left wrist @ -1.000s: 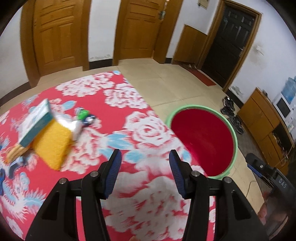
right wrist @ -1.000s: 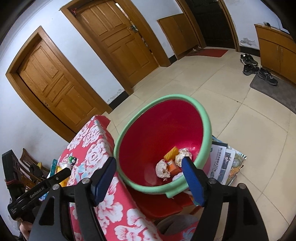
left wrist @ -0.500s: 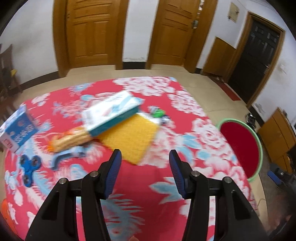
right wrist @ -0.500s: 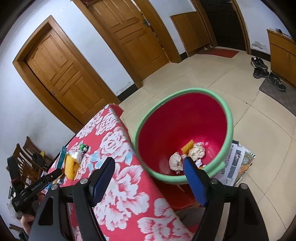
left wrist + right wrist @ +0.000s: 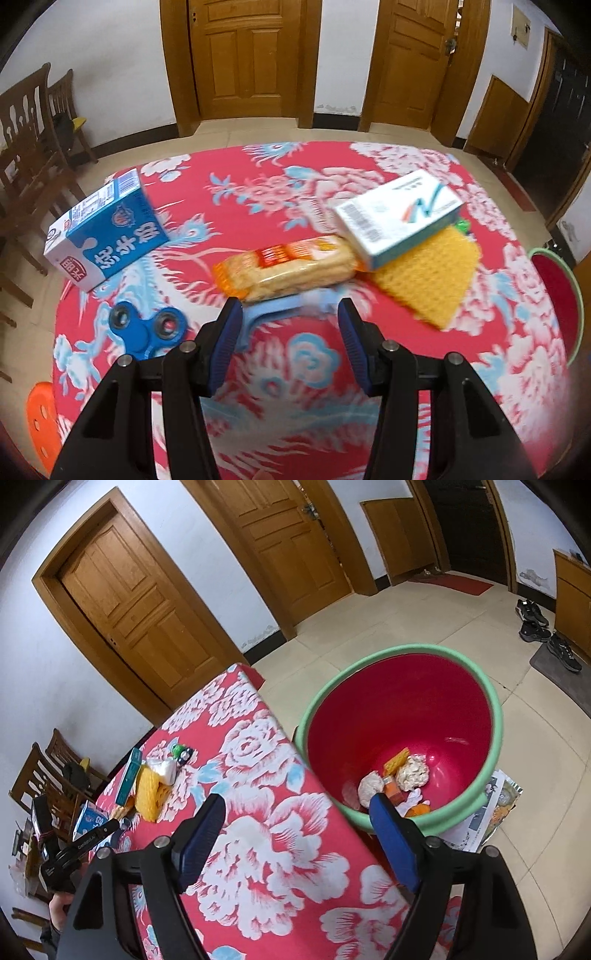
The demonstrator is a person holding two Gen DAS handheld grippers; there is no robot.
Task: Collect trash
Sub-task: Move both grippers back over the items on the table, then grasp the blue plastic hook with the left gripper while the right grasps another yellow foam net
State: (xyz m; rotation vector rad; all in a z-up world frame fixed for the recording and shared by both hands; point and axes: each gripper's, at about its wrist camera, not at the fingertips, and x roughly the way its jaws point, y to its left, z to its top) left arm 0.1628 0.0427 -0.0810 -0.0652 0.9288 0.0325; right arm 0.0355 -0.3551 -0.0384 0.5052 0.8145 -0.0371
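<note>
Over table (image 5: 258,177) | left hand-held gripper (image 5: 290,314) agape above cracker pack (image 5: 284,267)

- The yellow mat (image 5: 428,269) lay partly hidden under the white box (image 5: 399,214), and its near edge was smeared by motion blur
- The pale blue tool (image 5: 284,308) was blurred, its left end hidden behind the left gripper (image 5: 290,314)
- The basin (image 5: 576,295) was cut off at the left view's right edge
- The scraps (image 5: 399,779) in the basin were partly covered by a right fingertip (image 5: 384,812)
</note>
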